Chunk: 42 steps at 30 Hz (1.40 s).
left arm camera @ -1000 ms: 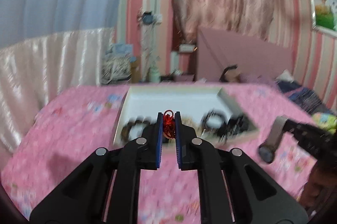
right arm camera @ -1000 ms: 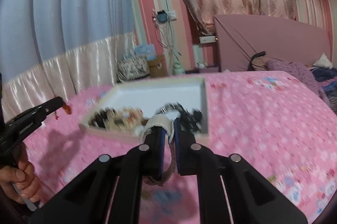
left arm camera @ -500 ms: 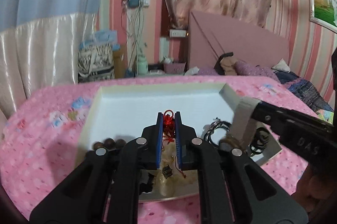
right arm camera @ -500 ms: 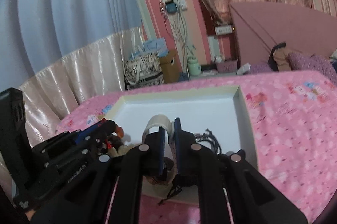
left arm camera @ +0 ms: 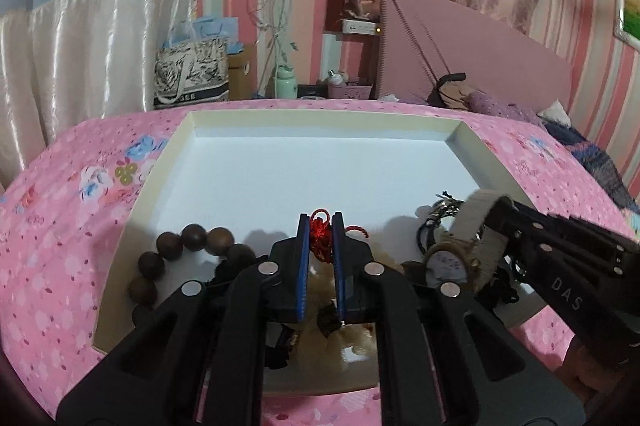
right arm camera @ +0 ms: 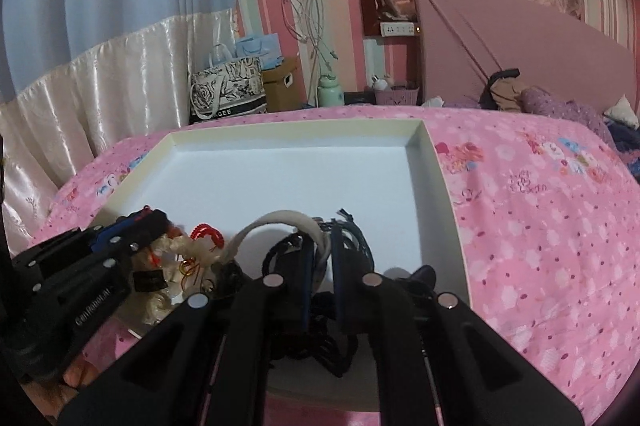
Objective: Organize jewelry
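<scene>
The shallow white cardboard tray [left arm camera: 192,129] on the pink floral bedspread [right arm camera: 540,226] has a bare white floor across its far half, with open room there from the left wall to the right wall. Its near edge is crowded: a string of dark brown wooden beads [left arm camera: 188,246] sits at the near left, a pale fluffy ornament with red cord [right arm camera: 188,254] fills the near middle, and a tangle of dark cords [left arm camera: 436,222] lies at the near right. Both sets of black fingers [left arm camera: 338,262] stand close together over this clutter, leaving little passage between them. The bedspread right of the tray lies open.
</scene>
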Tool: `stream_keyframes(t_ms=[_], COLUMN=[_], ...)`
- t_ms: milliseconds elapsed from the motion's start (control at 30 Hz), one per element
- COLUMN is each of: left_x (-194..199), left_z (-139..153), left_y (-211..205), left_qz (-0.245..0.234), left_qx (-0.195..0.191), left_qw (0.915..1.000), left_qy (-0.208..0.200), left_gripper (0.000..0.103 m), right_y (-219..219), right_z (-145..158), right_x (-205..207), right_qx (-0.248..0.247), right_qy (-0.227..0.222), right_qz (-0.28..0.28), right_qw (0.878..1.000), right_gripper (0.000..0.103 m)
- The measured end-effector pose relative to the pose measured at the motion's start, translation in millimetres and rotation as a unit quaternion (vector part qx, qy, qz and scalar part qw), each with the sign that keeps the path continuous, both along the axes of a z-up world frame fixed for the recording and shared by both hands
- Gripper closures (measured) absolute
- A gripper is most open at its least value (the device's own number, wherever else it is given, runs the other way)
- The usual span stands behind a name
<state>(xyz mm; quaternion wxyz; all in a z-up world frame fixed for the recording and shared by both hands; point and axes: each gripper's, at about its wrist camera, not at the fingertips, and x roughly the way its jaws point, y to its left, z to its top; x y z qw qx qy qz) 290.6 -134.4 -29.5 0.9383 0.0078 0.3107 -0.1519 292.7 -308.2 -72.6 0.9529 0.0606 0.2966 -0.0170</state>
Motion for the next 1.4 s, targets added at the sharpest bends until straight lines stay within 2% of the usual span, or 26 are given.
stream_keyframes(t_ms=[133,367,433,500,533,567,600,700,733,867,933,1033,1067,1133,1200,1300,1400], left_x=[4,4,5,2,-1,-4,-6,-10,-10,-10,-12,-28,-34,-50,-65,-90,-119], left_z=[-4,-4,-5,-3,-2,-1,1,4,5,6,9,33,41,62,77,88,88], left_y=[1,-1,-2,0,2,2,3,6,7,10,10,4,4,5,11,26,48], left_qz=[0.0,0.001,0.002,-0.002,-0.002,-0.001,-0.001,-0.006,-0.006,-0.003,0.002,0.013,0.012,0.013,0.012,0.024,0.039], left_qx=[-0.007,-0.009,-0.008,-0.013,-0.016,-0.018,-0.018,-0.029,-0.031,-0.035,-0.027,0.007,0.007,0.001,-0.005,0.001,0.014], left_qw=[0.9998,0.9998,0.9998,0.9998,0.9998,0.9998,0.9998,0.9993,0.9992,0.9992,0.9994,0.9972,0.9962,0.9937,0.9928,0.9918,0.9888], left_qy=[0.018,0.015,0.017,0.012,0.007,-0.002,-0.008,-0.021,-0.022,-0.019,-0.022,-0.073,-0.086,-0.111,-0.119,-0.126,-0.144], left_gripper=[0.093,0.092,0.073,0.067,0.063,0.058,0.048,0.04,0.035,0.033,0.034,0.033,0.031,0.013,0.011,0.005,0.003], right_y=[-1,1,1,-1,-2,-3,-4,-5,-5,-3,-9,-17,-17,-15,-15,-20,-14], right_z=[-1,-3,-2,-1,0,0,1,5,6,16,21,32,37,52,59,59,46], right_x=[-1,-3,-5,-7,-10,-10,-10,-10,-10,-13,-18,-25,-31,-50,-71,-96,-127], right_qx=[-0.007,-0.016,-0.018,-0.016,-0.011,-0.01,-0.009,-0.01,-0.023,-0.063,-0.055,-0.021,-0.016,-0.012,-0.015,-0.021,-0.029], right_qy=[0.005,0.012,0.011,0.005,-0.003,-0.003,-0.003,0.005,0.016,0.034,0.031,0.019,0.009,-0.031,-0.059,-0.07,-0.073], right_qz=[0.001,0.003,0.001,-0.002,0.001,0.001,-0.004,-0.003,-0.004,0.0,-0.007,-0.009,-0.007,0.008,0.011,-0.012,-0.001], right_qw=[1.0,1.0,1.0,1.0,1.0,1.0,1.0,1.0,1.0,0.997,0.998,1.0,1.0,0.999,0.998,0.997,0.997], right_gripper=[0.094,0.092,0.087,0.063,0.059,0.057,0.057,0.056,0.055,0.051,0.051,0.051,0.051,0.049,0.035,0.028,0.024])
